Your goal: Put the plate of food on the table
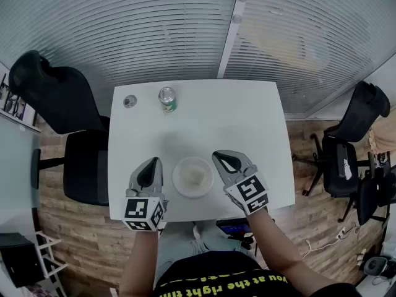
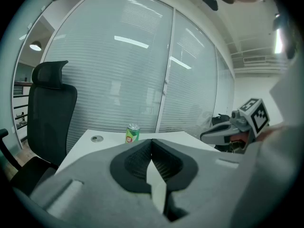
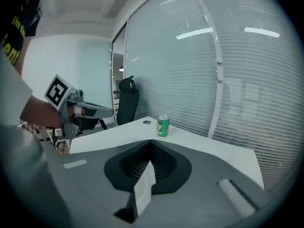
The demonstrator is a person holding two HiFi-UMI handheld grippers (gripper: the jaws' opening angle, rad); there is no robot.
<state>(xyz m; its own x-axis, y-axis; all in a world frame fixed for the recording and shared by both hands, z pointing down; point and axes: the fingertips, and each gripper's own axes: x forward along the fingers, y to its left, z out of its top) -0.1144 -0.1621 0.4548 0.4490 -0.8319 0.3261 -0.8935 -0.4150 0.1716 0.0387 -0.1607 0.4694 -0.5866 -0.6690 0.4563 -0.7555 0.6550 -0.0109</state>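
Clamping the plate of food [image 1: 193, 177] by its rim from both sides: left gripper [image 1: 153, 163] at 9 o'clock, right gripper [image 1: 220, 158] at 3 o'clock. Keeping it over the near edge of the white table [image 1: 247, 135], whether resting or raised not showing.

Showing the whole plate and its pale heap only in the head view. Showing the grip only in the gripper views: a white sliver [image 2: 157, 186] pinched between closed pads on the left, a white sliver [image 3: 144, 186] likewise on the right.

Standing at 11 o'clock from the plate, a green drink can [image 1: 167, 99], with a small round disc [image 1: 129, 101] at its 9 o'clock. Flanking the table, black office chairs [image 1: 62, 104].
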